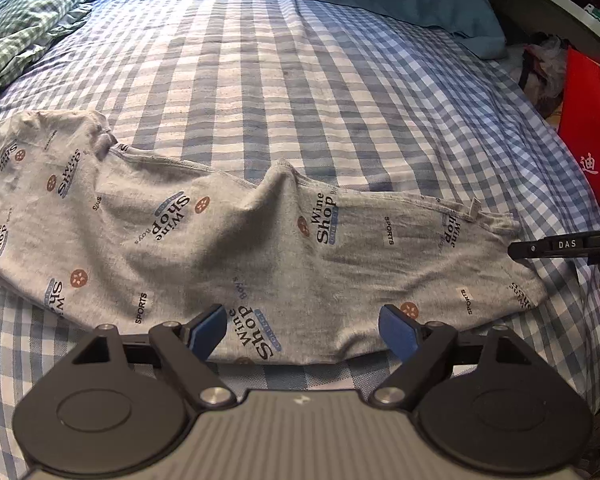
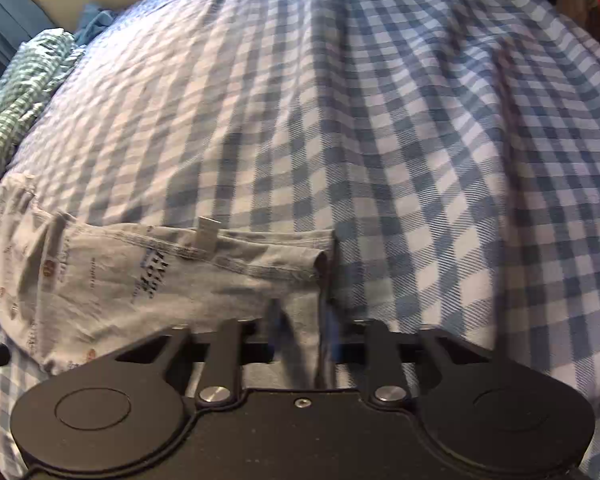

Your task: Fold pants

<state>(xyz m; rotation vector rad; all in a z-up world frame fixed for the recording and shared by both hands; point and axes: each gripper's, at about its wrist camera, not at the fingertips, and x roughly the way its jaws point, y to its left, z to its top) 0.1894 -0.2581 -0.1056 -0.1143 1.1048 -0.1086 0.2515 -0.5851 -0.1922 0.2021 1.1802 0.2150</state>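
Left wrist: left claw (image 1: 302, 330) apart over pants (image 1: 228, 236) | right claw (image 2: 302, 336) clamped on pants' edge

Print all over the grey pants (image 1: 228, 240): "Wine Shop" with "Boys" beside it, repeated at centre, lower centre and left of the frame, and small "SPORTS" tags scattered between. Far right edge, "DAS" in white on the black right tongs (image 1: 568, 245). Upper right, white Chinese characters on a red bag (image 1: 592, 128). In the right wrist view the print blurs, unreadable.
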